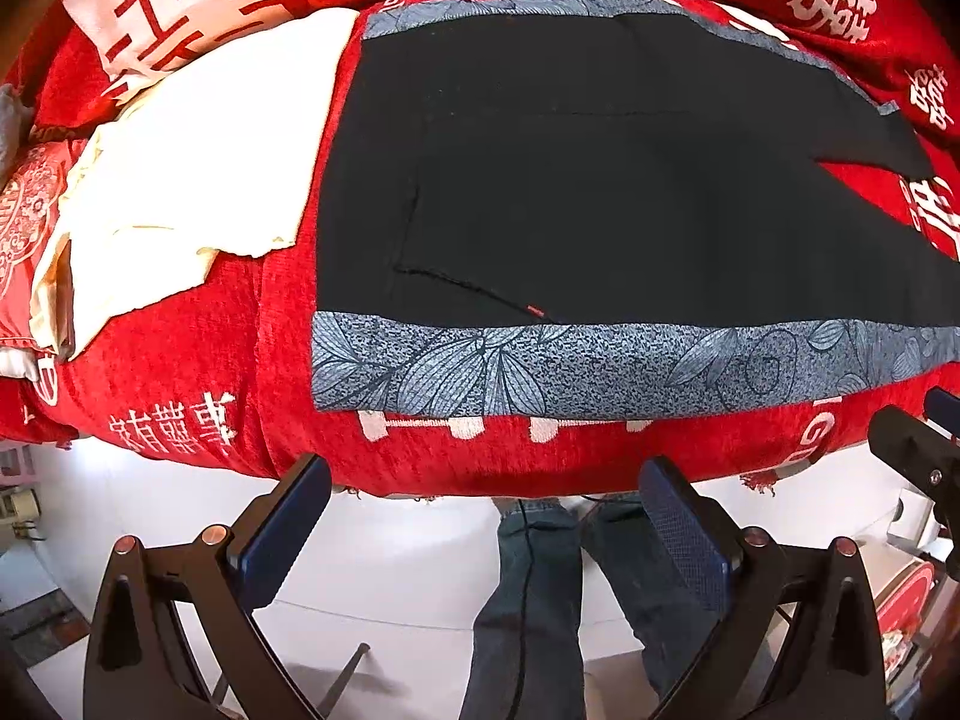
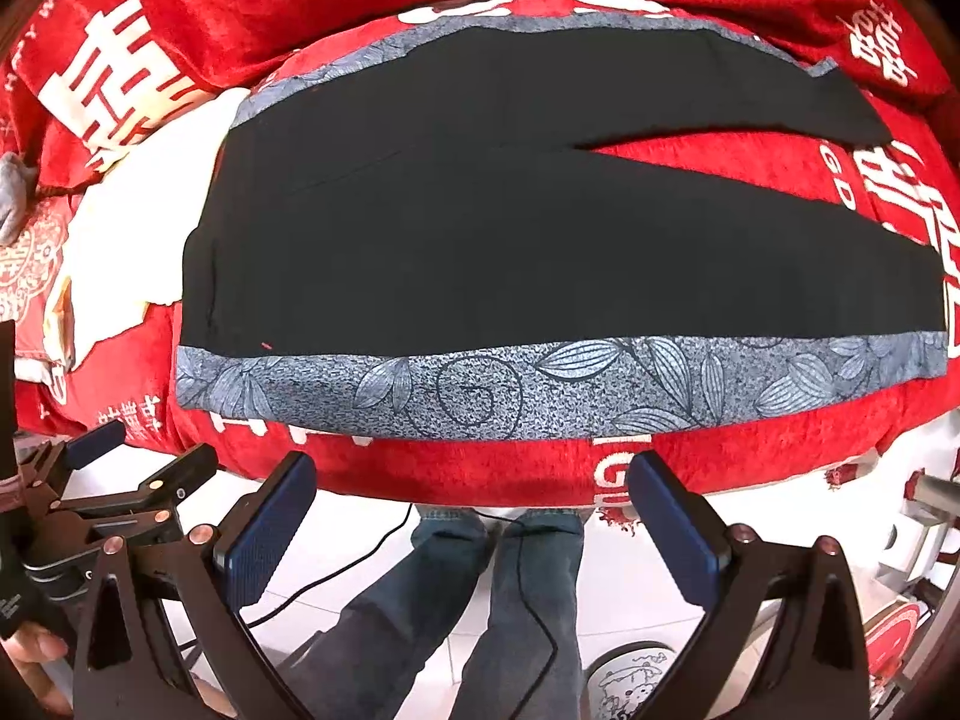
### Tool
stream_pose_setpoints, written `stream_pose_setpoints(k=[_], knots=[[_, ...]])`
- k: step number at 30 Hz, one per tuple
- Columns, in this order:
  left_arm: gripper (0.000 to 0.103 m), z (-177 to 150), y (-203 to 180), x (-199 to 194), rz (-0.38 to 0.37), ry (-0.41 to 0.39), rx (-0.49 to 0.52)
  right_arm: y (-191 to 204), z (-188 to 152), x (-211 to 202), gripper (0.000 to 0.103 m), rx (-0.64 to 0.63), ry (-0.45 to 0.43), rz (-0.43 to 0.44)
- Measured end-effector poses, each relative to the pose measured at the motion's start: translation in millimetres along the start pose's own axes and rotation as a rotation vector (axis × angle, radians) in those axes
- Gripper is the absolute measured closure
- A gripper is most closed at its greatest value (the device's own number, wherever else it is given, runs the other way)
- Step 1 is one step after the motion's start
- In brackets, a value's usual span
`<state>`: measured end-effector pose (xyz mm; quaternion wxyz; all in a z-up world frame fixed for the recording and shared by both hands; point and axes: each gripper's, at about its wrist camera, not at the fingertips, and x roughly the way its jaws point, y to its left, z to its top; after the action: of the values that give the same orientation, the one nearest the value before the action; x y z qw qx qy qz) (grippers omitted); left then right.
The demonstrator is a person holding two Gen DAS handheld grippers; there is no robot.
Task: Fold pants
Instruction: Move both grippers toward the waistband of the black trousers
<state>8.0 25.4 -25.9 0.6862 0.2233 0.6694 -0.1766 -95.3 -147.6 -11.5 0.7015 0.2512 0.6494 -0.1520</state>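
The black pants [image 2: 540,252] lie flat on the red cover [image 2: 480,468], limp, light cloth best pinched at its blue patterned side band [image 2: 540,390], while the left gripper [image 1: 480,516] and right gripper [image 2: 474,510] hover spread and empty.

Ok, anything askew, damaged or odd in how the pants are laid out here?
Nothing stands out. The black pants lie flat and unfolded on the red cover, legs slightly splayed apart. A crumpled cream cloth sits beside their waist. Both the left gripper and right gripper are open, off the fabric.
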Motion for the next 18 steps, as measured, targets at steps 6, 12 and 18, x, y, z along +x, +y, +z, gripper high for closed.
stream_pose_setpoints(k=[6,12,18], knots=[[0.0,-1.1,-4.1,4.4,0.004,0.015,0.006,-7.6,-2.1,3.0,0.0,0.019,0.009,0.0],[0.0,-1.0,-9.2,6.6,0.012,0.02,0.015,-13.7,-2.4,4.5,0.0,0.029,0.014,-0.004],[0.0,-2.7,-13.3,9.3,0.014,0.027,0.02,-20.7,-3.4,6.5,0.0,0.045,0.023,0.002]])
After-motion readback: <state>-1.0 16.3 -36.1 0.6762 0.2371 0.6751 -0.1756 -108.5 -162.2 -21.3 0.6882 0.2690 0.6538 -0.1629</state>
